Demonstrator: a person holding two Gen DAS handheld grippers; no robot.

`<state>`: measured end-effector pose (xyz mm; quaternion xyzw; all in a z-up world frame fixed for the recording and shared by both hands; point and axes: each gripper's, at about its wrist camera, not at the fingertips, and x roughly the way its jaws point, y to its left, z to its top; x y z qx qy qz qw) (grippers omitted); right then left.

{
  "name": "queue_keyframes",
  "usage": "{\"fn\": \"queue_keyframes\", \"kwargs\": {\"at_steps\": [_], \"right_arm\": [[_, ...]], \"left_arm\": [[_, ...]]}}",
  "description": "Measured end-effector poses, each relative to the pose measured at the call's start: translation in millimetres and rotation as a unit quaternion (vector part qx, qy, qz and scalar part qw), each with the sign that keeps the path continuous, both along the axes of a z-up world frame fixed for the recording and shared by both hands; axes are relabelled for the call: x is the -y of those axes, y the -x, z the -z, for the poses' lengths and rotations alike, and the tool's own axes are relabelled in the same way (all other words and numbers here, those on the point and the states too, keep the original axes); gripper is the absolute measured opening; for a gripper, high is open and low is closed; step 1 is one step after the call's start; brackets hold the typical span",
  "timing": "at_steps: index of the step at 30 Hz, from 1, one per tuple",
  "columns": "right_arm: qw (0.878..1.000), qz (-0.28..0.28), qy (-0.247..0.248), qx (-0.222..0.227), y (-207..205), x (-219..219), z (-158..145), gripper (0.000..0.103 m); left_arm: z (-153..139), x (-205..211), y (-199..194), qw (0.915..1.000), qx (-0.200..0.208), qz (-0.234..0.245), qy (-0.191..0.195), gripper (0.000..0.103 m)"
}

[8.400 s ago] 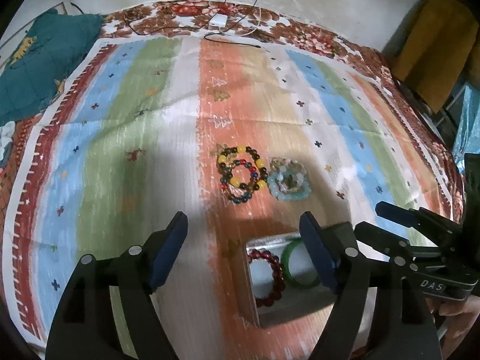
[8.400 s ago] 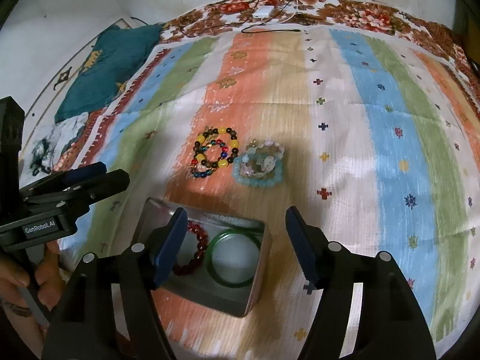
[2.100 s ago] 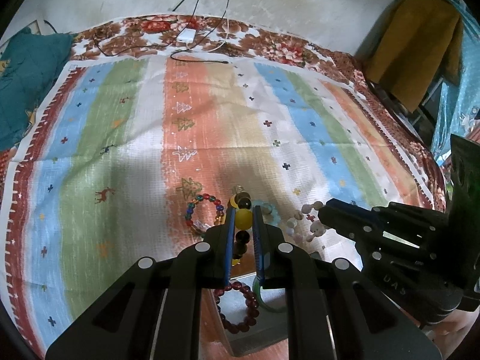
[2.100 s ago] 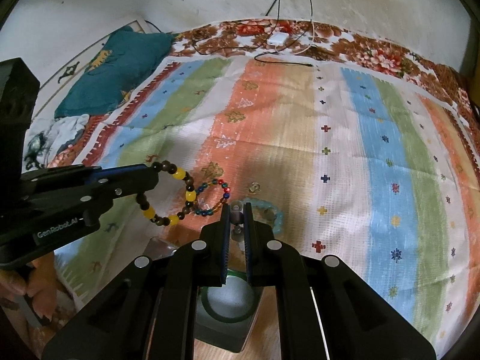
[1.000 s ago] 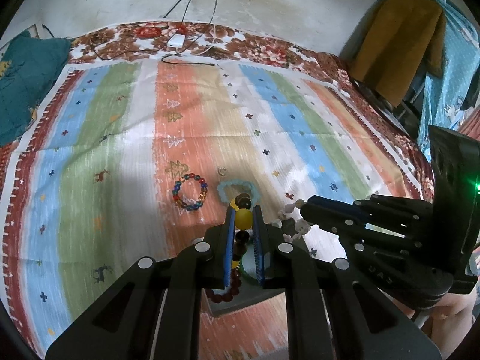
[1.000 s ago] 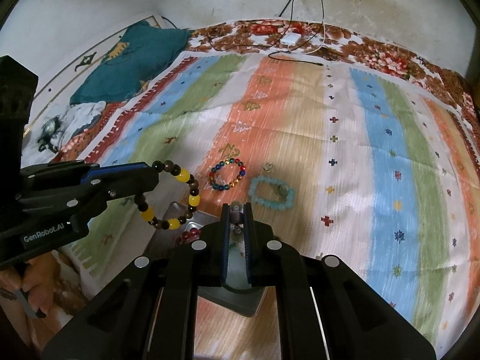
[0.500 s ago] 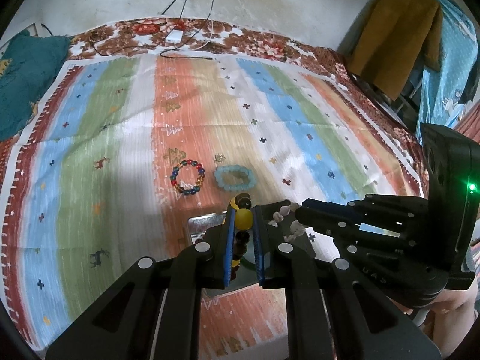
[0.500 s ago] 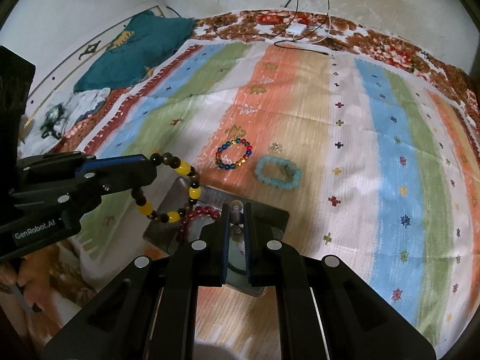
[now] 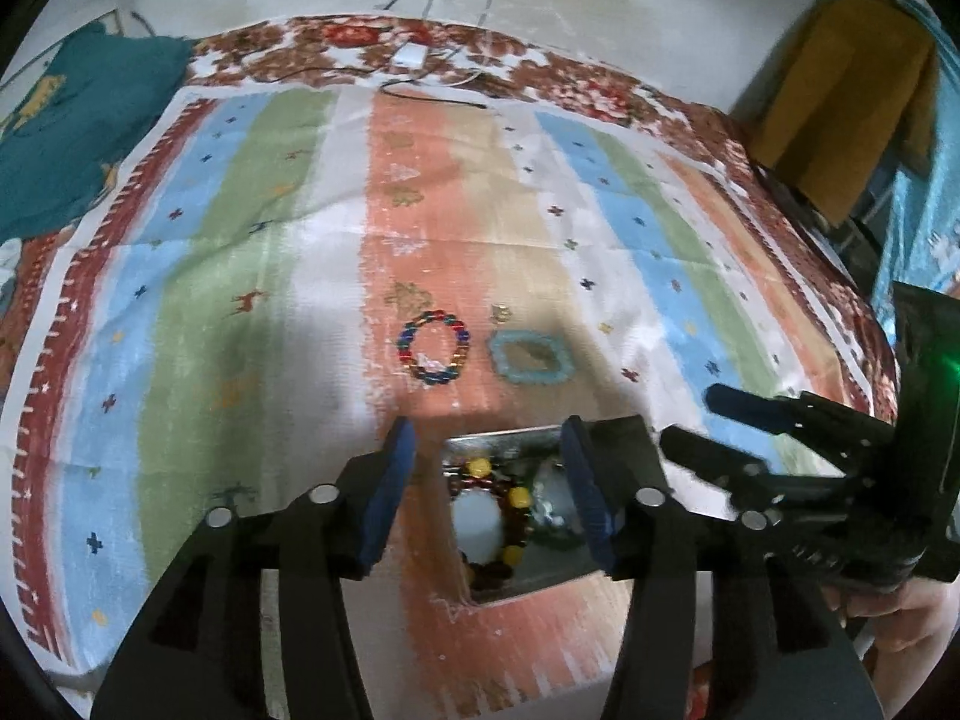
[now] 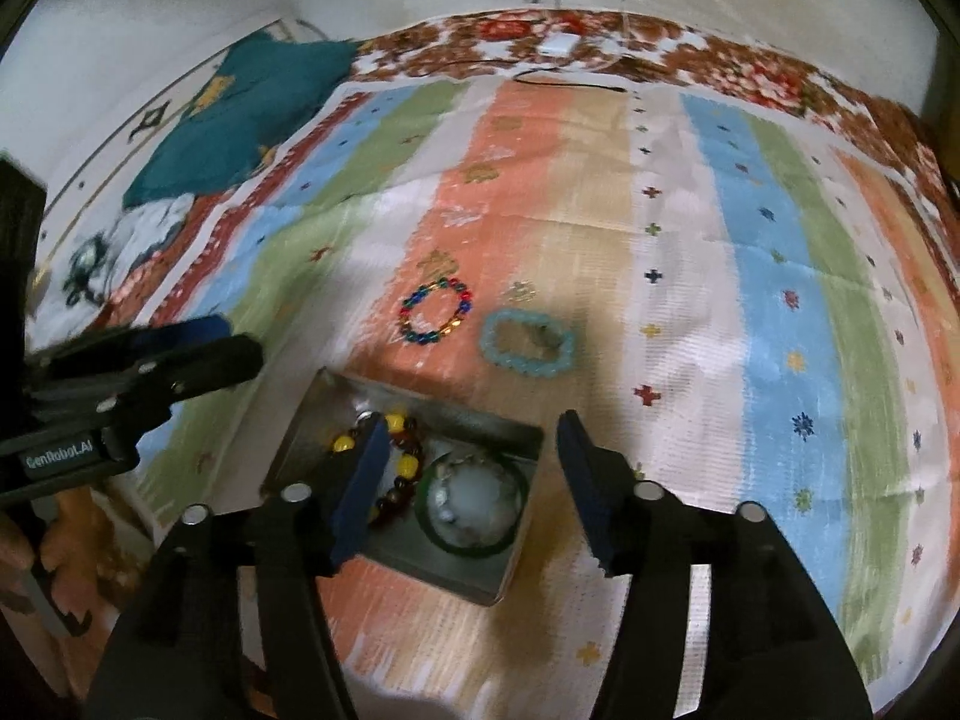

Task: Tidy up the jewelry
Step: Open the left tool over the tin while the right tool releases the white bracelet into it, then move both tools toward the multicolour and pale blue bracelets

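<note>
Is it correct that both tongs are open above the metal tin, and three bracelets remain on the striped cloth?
Not quite: only two bracelets remain on the striped cloth, the multicoloured bead bracelet and the light blue bracelet; the right wrist view shows it. Both tongs, left and right, are open above the metal tin.

A striped cloth (image 9: 300, 276) is showing bands of blue, green, white and orange (small crosses dotted over them), edged in brown florals. Mid-frame, a multicoloured bead bracelet (image 9: 434, 347) is lying beside a pale turquoise one (image 9: 530, 357). A teal cushion (image 10: 252, 114) is showing upper left.
</note>
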<state>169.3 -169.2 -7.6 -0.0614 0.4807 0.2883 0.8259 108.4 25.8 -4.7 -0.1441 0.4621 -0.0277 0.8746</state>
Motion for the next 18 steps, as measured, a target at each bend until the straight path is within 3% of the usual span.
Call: {"fn": "queue_keyframes", "kwargs": {"at_steps": [7,18], "right_arm": [[0.999,0.045,-0.02,-0.02,-24,13,2,0.062],[0.999,0.045,0.008,-0.03,-46,0,16,0.062]], "left_arm": [[7,-6,-8,0.9999,-0.013,-0.01,-0.001,0.062],[22,-10,-36,0.9989,-0.038,-0.012,-0.025,0.066]]}}
